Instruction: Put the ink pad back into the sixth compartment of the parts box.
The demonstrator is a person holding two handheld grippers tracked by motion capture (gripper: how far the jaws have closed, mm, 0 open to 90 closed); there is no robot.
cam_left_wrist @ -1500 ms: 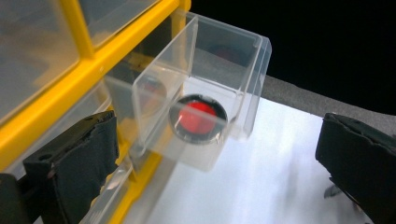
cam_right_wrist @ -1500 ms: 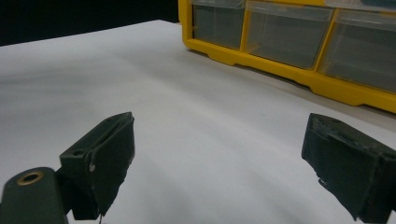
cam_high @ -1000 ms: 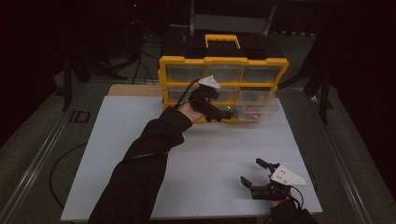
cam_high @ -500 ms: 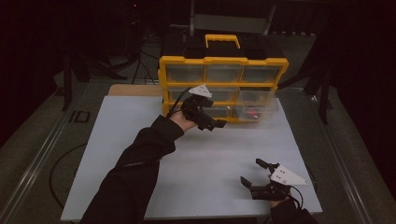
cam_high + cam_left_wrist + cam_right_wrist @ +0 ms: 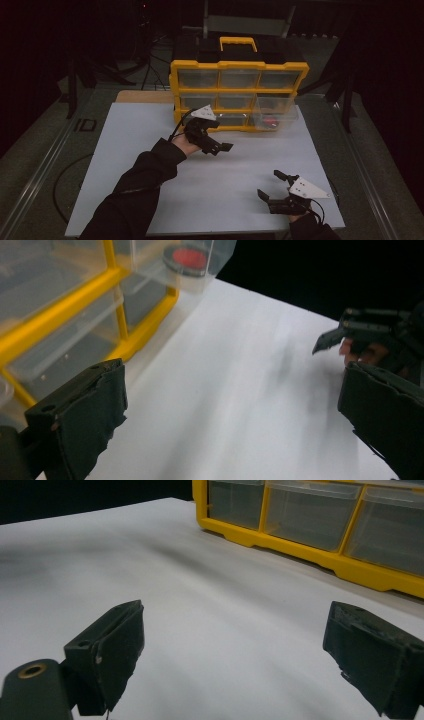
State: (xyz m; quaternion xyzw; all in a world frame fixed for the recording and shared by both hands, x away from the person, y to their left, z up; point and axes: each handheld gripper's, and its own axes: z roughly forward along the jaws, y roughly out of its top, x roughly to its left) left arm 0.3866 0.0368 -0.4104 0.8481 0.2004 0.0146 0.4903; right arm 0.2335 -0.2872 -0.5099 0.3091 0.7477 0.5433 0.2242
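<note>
From the high view, a yellow organiser (image 5: 239, 90) with clear drawers stands at the far edge of a white tabletop (image 5: 150, 165), its long axis running left to right and its drawer fronts facing the person. It has 3 rows of 3 drawers and a yellow handle on a black top. The bottom right drawer (image 5: 275, 117) is pulled out toward the person, and a small red and dark object (image 5: 271, 121) lies inside it. The left gripper (image 5: 222, 148) is held just in front of the organiser's lower left part, pointing to the right, with a dark sleeve (image 5: 140, 185) coming up from the bottom edge. Its jaws look parted, though this view is too small to be sure. The right gripper (image 5: 270, 185) sits near the front right corner of the tabletop, well apart from the organiser, with its jaws spread wide and nothing between them.

In the left gripper view, the 2 black jaws stand far apart with only bare tabletop (image 5: 240, 390) between them. The organiser (image 5: 75, 310) is at upper left, and the pulled-out drawer (image 5: 200, 270) shows a round red object (image 5: 189, 259) through its clear floor. The other gripper (image 5: 360, 330) appears at the right, farther off.

In the right gripper view, the jaws are spread wide over empty tabletop (image 5: 210, 630). The organiser's bottom row of drawers (image 5: 320, 525) runs across the upper right, its yellow base resting on the tabletop.
</note>
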